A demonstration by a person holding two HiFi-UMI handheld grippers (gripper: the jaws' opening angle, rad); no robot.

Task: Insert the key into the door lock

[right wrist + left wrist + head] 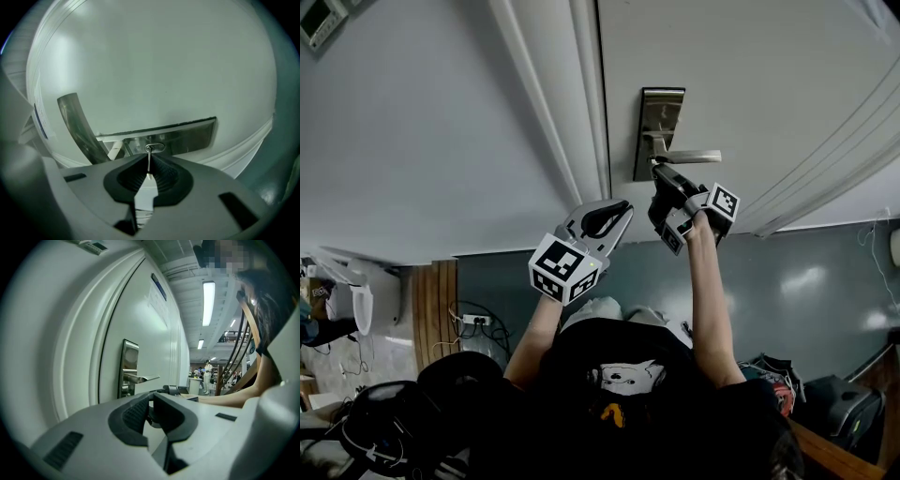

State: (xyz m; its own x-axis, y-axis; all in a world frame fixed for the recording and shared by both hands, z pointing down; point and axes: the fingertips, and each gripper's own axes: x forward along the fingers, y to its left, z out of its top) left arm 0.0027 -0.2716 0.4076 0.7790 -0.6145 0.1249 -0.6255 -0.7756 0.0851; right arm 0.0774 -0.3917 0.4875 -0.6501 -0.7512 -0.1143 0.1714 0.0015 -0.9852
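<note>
A steel lock plate (660, 127) with a lever handle (692, 157) is set in the white door (750, 66). My right gripper (659, 174) is pressed up to the plate just under the handle, shut on a thin metal key (149, 163). In the right gripper view the key's blade stands edge-on and its tip meets the oval keyhole (155, 148). My left gripper (622, 210) hangs to the left of the plate, away from the door, shut with nothing in it. From the left gripper view the plate (130, 363) and handle (142, 378) show side-on.
The door frame (567, 94) runs left of the lock. A wall panel (319, 19) sits at the top left. Below lie a power strip (475, 320), dark bags (389, 422) and a box (848, 408) on the floor. Distant people (206, 373) stand down the hall.
</note>
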